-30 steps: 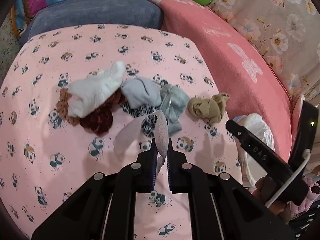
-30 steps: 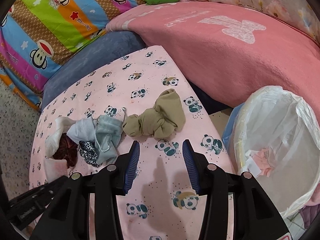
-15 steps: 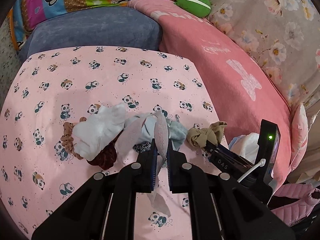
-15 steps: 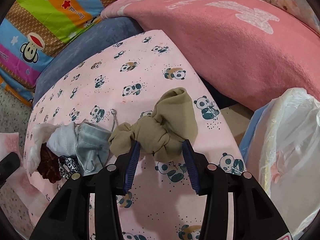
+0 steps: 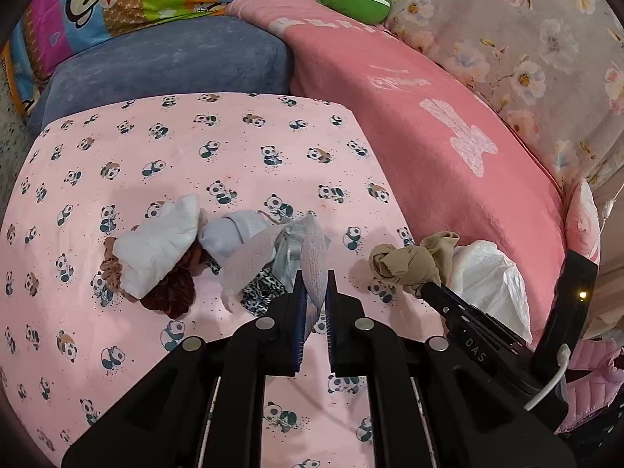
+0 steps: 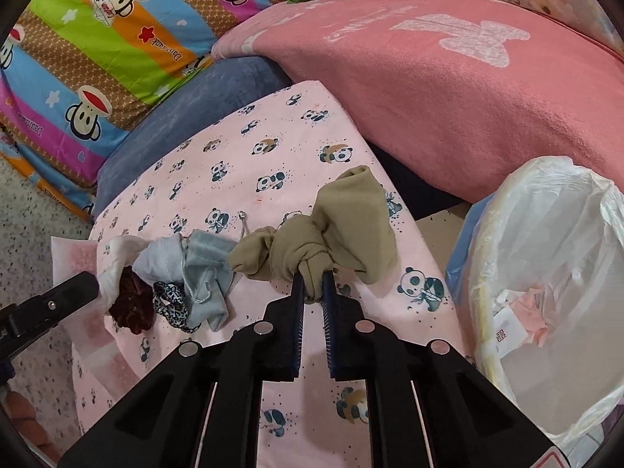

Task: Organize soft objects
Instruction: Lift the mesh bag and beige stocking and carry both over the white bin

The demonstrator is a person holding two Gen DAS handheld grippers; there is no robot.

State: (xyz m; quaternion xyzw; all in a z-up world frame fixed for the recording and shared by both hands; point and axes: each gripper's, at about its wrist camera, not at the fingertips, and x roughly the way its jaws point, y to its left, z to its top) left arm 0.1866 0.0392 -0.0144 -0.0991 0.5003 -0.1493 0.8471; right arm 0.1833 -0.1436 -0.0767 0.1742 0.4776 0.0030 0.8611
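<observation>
The knotted tan stocking (image 6: 323, 234) is pinched at its knot between the nearly closed fingers of the right gripper (image 6: 312, 286), the cloth filling the narrow gap. From the pinch its 2 loose ends spread away from the fingers, 1 toward the pile of small clothes (image 6: 175, 273), the broader 1 toward the pink fleece blanket (image 6: 468, 117). It hangs over the panda-print sheet (image 5: 195, 148), at the edge nearest the white-lined bin (image 6: 546, 273).

That bin is the landmark: it lies just right of the stocking, off the sheet's edge, its mouth open with some paper scraps inside. Judging by this, the coming move is a short carry rightward to the bin, and the right gripper is the nearer 1.

The left gripper (image 5: 314, 292) is likewise closed to a slim gap, holding a pale mesh sock (image 5: 312, 261) that drapes back onto the pile, on the far side of the stocking from the bin.
</observation>
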